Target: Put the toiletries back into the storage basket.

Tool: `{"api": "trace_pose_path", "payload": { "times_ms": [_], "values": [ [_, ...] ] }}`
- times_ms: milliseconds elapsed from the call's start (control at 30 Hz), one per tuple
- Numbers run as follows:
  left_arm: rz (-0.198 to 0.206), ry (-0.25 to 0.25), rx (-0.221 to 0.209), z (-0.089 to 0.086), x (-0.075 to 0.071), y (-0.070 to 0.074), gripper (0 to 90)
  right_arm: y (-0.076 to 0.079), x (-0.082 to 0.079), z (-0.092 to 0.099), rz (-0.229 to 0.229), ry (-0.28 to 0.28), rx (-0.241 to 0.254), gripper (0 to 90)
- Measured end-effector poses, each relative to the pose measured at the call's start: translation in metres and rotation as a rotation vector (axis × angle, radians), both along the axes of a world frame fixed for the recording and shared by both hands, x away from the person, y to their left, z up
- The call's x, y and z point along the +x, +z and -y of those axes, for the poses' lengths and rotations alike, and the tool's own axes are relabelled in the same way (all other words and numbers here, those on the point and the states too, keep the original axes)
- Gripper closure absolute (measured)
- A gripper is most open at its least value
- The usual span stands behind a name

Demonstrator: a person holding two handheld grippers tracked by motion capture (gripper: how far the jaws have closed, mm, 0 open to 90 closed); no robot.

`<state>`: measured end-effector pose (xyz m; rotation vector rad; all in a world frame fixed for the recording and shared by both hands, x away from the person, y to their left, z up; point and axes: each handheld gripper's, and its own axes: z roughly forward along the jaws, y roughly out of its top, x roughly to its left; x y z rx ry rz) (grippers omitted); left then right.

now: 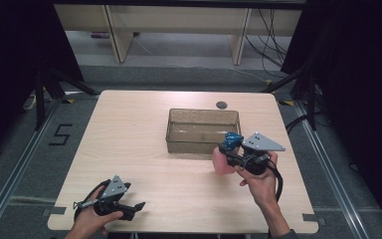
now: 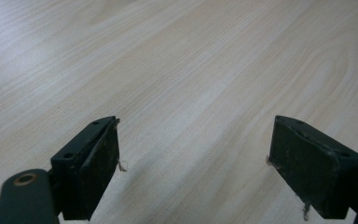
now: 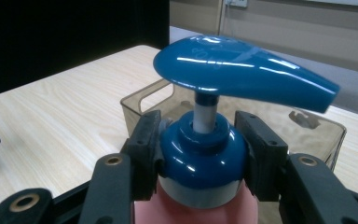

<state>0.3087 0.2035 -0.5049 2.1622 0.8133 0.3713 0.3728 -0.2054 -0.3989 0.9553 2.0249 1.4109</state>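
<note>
The right gripper's (image 3: 200, 154) fingers (image 3: 147, 149) are clamped on the blue collar of a pink pump bottle (image 1: 225, 158), one pad on each side just under its blue pump head (image 3: 242, 72). The bottle stands upright at the near right corner of a clear brown bin (image 1: 202, 130), just outside its front wall, toward the right side of the tabletop (image 1: 139, 144). Well apart, at the near left edge, the left gripper (image 1: 138, 206) rests low in the person's hand, its fingers (image 2: 91, 163) spread wide over bare wood, holding nothing.
</note>
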Motion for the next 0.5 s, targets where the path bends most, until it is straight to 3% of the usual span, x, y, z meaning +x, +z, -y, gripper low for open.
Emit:
{"api": "trace_pose_path", "payload": {
  "times_ms": [433, 467, 500],
  "values": [
    [0.012, -0.004, 0.009, 0.000, 0.001, 0.000, 15.4, 0.024, 0.008, -0.002, 0.011, -0.005, -0.004, 53.6],
    [-0.004, 0.007, -0.021, 0.001, -0.001, -0.001, 15.4, 0.025, 0.009, -0.002, 0.020, -0.010, -0.001, 53.7],
    [-0.007, 0.009, -0.024, 0.001, -0.001, -0.001, 15.4, 0.026, 0.010, -0.001, 0.023, -0.007, -0.008, 53.6]
  ]
}}
